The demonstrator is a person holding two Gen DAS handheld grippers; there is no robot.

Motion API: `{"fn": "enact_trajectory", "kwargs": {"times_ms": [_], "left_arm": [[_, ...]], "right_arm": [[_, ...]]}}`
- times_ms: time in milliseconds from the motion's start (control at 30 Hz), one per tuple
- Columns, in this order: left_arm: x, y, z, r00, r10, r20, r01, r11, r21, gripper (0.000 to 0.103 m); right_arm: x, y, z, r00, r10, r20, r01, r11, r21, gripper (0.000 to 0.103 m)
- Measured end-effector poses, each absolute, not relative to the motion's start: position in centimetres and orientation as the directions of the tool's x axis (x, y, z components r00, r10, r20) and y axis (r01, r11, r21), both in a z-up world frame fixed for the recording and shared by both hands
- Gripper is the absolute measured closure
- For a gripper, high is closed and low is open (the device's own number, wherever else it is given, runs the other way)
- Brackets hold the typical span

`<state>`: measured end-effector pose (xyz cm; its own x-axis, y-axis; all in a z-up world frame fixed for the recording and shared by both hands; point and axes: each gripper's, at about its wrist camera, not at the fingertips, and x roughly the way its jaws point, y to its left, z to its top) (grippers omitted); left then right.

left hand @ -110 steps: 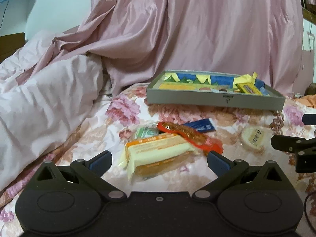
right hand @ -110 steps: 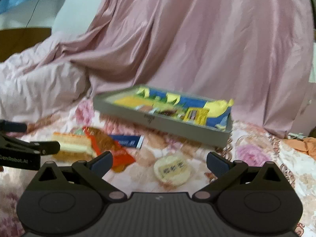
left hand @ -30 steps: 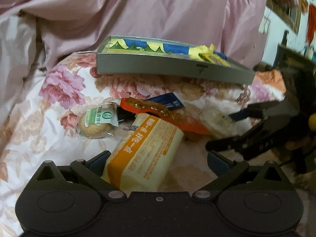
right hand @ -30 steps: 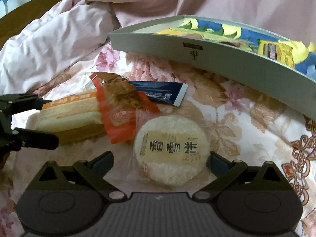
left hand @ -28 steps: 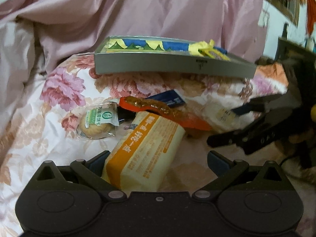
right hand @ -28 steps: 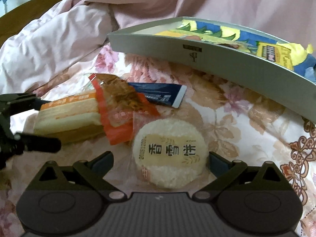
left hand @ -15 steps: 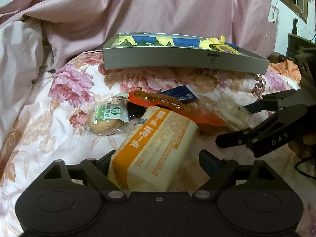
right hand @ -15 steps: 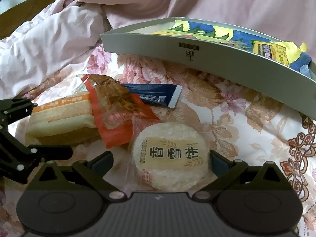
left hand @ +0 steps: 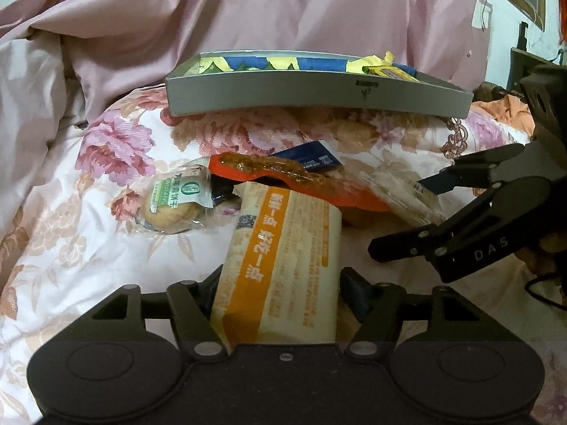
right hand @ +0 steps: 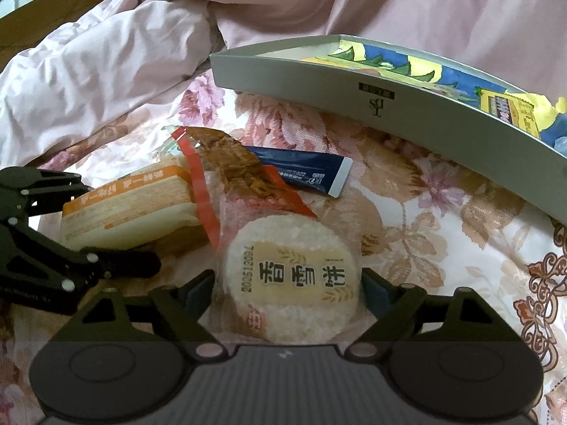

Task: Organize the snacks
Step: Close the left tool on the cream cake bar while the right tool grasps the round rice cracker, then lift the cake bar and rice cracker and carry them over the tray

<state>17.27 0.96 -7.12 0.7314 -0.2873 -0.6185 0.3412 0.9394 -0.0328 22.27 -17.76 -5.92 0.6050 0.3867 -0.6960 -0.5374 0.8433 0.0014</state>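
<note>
A: Cake pack (left hand: 283,265) lies on the bedspread (left hand: 71,219) between the closing left gripper (left hand: 280,283); soft, light, so it takes the sides.

B: Rice cracker (right hand: 290,276), brittle, sits between the right gripper (right hand: 287,287), pads nearly touching.

The round rice cracker (right hand: 288,279), lying between the fingers of the right claw (right hand: 287,288), has a tan label with three large black characters, 香雪饼, and a printed number along its left edge that looks like 20251209, with a last digit too unclear to tell. The grey tray (right hand: 389,113) beyond this claw bears a small dark mark and a logo like "BS" on its near wall. The blue sachet (right hand: 304,171) ahead has white print too small to read. Seen from the left claw (left hand: 280,290), the right claw's body (left hand: 489,251) shows the letters "DAS". The orange-and-cream snack pack (left hand: 280,265) between the left claw's fingers carries white characters I cannot make out. The small round biscuit packet (left hand: 173,202) to the left has a green label reading roughly "WULIANG".
</note>
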Motion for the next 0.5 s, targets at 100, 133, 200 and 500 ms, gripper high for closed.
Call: {"fn": "enact_trajectory", "kwargs": {"times_ms": [100,133,200,500], "left_arm": [[17.24,0.82,-7.13,0.734,-0.277,-0.62,0.339,0.941,-0.019,0.034],[17.25,0.78,-7.14,0.734,-0.275,-0.621,0.338,0.941,-0.017,0.034],[17.2,0.72,-7.13,0.737,-0.267,-0.621,0.333,0.943,-0.01,0.04],[16.94,0.65,-7.06,0.754,-0.247,-0.608,0.308,0.951,-0.004,0.05]], "right_arm": [[22.25,-17.75,-5.92,0.604,0.384,-0.699,-0.537,0.844,0.0,0.013],[22.26,-17.76,-5.92,0.604,0.384,-0.698,-0.537,0.844,0.0,0.013],[22.22,-17.74,-5.9,0.609,0.376,-0.699,-0.53,0.848,-0.006,0.017],[21.96,-17.66,-5.69,0.634,0.353,-0.688,-0.517,0.855,-0.037,0.032]]}}
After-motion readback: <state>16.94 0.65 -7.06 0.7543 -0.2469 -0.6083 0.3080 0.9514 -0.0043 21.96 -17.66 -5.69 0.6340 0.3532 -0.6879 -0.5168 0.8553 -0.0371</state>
